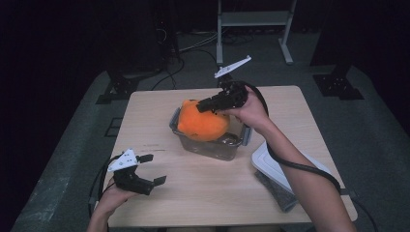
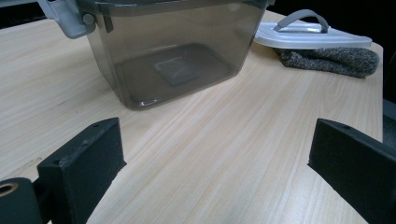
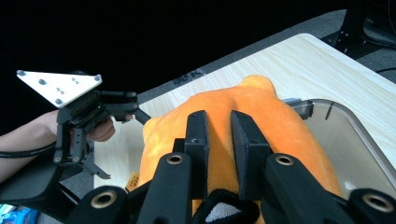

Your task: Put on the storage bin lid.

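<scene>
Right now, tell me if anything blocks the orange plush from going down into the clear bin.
Nothing visible does. The right tongs grip the orange plush at the clear bin's open mouth. The bin looks empty through its wall, and its lid lies off beside it.

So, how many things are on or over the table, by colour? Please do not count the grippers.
Orange: 1, plush toy
Clear grey: 1, storage box
White: 1, lid
Dark speckled grey: 1, knit cloth
Total: 4
</scene>
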`<state>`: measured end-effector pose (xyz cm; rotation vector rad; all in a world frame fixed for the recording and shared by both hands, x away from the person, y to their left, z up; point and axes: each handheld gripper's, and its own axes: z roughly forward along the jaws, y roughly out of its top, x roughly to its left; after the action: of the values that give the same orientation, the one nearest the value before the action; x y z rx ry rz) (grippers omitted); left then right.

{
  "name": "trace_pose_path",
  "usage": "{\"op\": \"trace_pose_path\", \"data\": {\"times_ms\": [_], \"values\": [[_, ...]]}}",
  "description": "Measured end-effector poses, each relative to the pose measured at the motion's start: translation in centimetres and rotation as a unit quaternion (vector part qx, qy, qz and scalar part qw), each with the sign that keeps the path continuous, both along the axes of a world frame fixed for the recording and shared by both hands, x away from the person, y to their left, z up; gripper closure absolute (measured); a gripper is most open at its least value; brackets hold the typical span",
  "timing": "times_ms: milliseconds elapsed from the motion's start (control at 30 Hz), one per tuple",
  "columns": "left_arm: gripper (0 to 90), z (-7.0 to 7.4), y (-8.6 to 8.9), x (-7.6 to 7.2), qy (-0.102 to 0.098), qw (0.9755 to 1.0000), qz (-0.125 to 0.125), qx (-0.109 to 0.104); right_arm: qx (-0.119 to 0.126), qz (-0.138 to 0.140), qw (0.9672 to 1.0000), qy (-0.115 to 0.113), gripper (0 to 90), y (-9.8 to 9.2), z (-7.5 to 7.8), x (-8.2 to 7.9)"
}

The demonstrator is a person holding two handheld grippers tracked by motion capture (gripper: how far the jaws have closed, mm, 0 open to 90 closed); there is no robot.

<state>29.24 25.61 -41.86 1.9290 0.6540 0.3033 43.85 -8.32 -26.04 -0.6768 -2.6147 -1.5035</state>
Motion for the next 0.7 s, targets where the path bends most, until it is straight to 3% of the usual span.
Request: {"op": "trace_pose_path", "data": {"times_ms": [700], "values": [[2.5,0.1,-0.1,0.0,0.000,1.0000,-0.003,0.000,-0.002,-0.028,0.9994,0.020,76.9,-0.8,-2.5,2.7]]}}
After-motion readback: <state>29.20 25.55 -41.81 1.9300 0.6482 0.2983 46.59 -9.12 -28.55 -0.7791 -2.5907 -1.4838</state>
